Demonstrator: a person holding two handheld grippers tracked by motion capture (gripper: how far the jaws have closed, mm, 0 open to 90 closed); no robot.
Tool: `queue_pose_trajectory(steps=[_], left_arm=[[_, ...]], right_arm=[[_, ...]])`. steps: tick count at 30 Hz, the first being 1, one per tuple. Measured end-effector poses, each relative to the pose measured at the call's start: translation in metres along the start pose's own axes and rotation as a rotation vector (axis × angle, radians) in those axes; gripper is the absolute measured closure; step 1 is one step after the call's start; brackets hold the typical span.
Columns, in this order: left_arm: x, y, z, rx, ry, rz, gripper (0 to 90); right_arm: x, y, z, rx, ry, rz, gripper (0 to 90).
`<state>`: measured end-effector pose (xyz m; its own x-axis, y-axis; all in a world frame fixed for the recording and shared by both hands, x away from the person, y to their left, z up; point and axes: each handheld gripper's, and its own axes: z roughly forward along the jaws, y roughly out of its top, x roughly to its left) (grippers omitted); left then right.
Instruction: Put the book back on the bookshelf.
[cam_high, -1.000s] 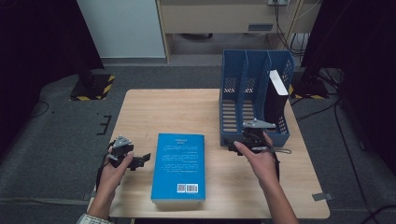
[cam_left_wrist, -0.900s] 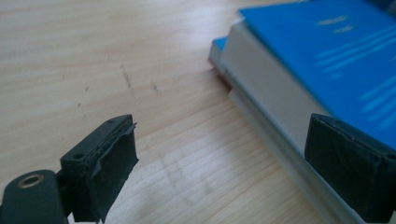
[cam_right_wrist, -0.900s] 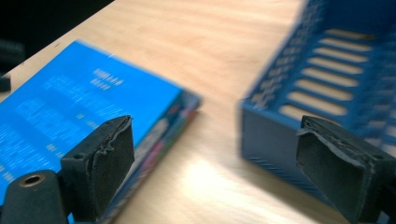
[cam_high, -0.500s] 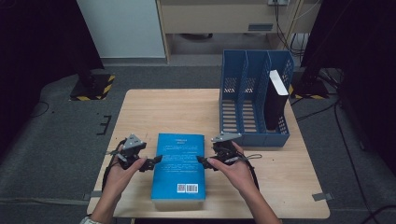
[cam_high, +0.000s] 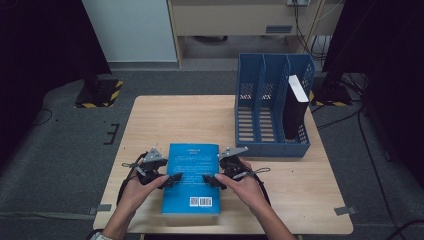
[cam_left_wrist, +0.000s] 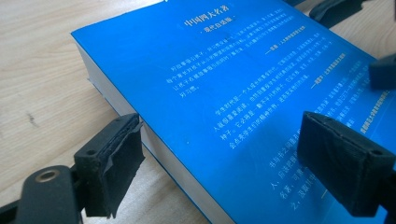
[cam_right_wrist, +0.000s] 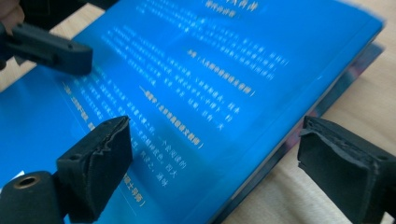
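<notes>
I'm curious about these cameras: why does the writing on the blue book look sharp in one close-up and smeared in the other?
Left gripper view: the thick blue paperback book is crisp and its white print stands out clearly. Right gripper view: the cover is blurred, worst at the far corner. High view: dim, with dark surroundings around the pale wooden table.

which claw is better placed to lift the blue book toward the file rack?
Right, probably. The right claw straddles the blue book edge nearer the file rack; the left claw is on the far edge.
</notes>
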<state>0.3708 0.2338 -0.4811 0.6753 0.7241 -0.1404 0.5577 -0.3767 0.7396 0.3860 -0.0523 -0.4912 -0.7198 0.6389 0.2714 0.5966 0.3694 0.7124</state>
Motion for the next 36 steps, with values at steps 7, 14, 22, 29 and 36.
queue_pose_trajectory(steps=[7,14,22,29,36], left_arm=[[0.004,0.003,0.006,-0.006,-0.029,0.012,12.5],[0.006,0.005,0.009,-0.009,-0.044,0.021,12.4],[0.009,0.006,0.011,-0.012,-0.057,0.029,11.7],[0.010,0.007,0.015,-0.012,-0.058,0.023,8.0],[0.014,0.004,0.016,-0.015,-0.080,-0.031,6.3]], right_arm=[[-0.006,-0.004,0.005,0.008,0.040,0.049,5.2],[-0.018,-0.010,0.011,0.001,0.113,0.134,0.7],[-0.024,-0.011,0.015,-0.008,0.139,0.173,0.1],[-0.028,-0.011,0.019,-0.017,0.167,0.194,0.1],[-0.028,-0.013,0.019,-0.030,0.173,0.193,0.2]])
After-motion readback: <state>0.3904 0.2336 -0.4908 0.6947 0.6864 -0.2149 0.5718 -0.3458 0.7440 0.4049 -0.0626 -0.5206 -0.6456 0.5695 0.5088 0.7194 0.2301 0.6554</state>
